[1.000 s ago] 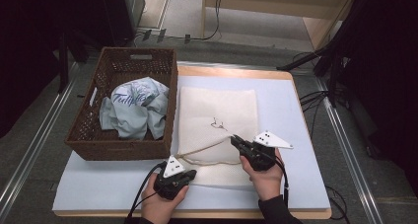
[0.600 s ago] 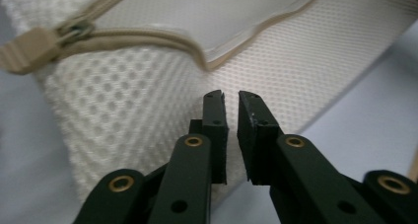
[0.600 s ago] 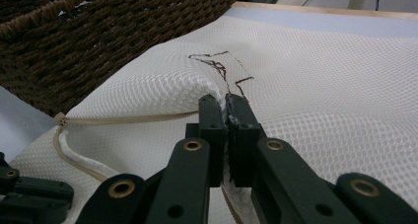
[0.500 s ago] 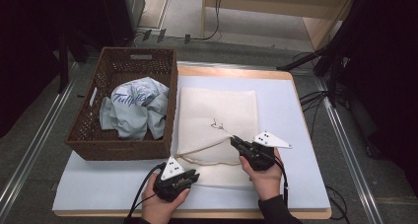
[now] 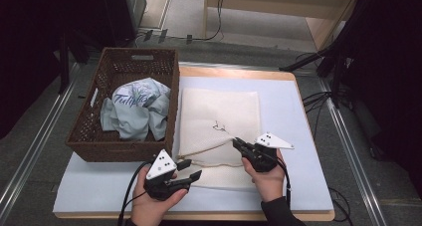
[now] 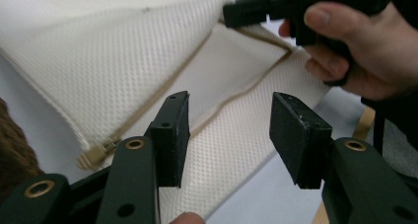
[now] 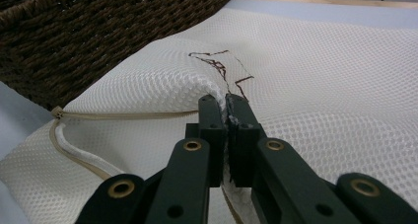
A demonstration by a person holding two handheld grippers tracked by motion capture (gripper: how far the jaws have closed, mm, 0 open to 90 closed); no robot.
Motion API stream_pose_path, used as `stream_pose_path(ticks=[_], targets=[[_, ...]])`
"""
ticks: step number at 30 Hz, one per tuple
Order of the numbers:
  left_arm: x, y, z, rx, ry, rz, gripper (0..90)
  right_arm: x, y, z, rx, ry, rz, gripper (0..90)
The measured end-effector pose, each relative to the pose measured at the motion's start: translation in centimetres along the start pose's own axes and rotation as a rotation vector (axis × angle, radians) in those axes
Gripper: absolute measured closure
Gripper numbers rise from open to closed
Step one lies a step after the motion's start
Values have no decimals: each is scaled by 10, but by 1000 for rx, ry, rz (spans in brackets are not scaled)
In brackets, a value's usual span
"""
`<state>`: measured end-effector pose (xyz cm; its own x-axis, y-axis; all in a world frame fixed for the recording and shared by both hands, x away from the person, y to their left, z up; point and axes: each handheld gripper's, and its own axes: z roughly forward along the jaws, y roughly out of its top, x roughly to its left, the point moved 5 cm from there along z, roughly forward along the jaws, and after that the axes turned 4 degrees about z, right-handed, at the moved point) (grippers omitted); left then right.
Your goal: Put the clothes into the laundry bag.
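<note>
- Grippers first: left gripper (image 5: pixel 193 170) near table's front edge, just off mesh bag's lower-left corner; jaws apart w/ nothing btwn them, have just been opening.
- Right gripper (image 5: pixel 238 143) jaws pinched tight on raised fold of the mesh bag (image 5: pixel 221 114), top layer lifted near the zip.
- Mesh bag: cream, flat on light blue mat (image 5: pixel 298 116), mid-table, zip tape (image 7: pixel 123 115) along lifted edge, small dark mark on the fabric.
- Wicker basket (image 5: pixel 94 136) just left of bag, holding crumpled pale cloth (image 5: pixel 134 109) w/ printed lettering.
</note>
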<state>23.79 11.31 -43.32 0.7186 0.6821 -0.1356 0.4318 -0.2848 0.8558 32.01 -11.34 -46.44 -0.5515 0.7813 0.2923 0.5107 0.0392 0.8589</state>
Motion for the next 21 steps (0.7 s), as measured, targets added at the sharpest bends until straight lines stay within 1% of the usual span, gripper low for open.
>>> stream_pose_path(ticks=[5, 7, 8, 10, 11, 13, 18, 20, 21], targets=[[8, 17, -9, -39, 23, 0, 478, -1, -1, 1, 9, 0, -4, 875], [11, 23, -11, -61, 25, 1, 457, 0, -2, 2, 9, 1, -1, 875], [13, 26, -13, -69, 35, 3, 439, 0, -2, 2, 10, 1, 1, 875], [18, 31, -15, -78, 40, -5, 420, 0, -2, 1, 12, 1, 1, 875], [21, 34, -16, -84, 50, -5, 410, -1, -3, 2, 12, 0, 1, 875], [28, 38, -17, -87, 72, 1, 400, -1, -3, 2, 14, -1, 2, 875], [50, 46, -19, -95, 106, -33, 394, 0, -3, 2, 16, 0, -1, 875], [60, 49, -19, -99, 131, -41, 390, 0, -3, 2, 16, 1, -1, 875], [60, 49, -19, -99, 131, -41, 380, -1, -4, 2, 16, 0, -4, 875]])
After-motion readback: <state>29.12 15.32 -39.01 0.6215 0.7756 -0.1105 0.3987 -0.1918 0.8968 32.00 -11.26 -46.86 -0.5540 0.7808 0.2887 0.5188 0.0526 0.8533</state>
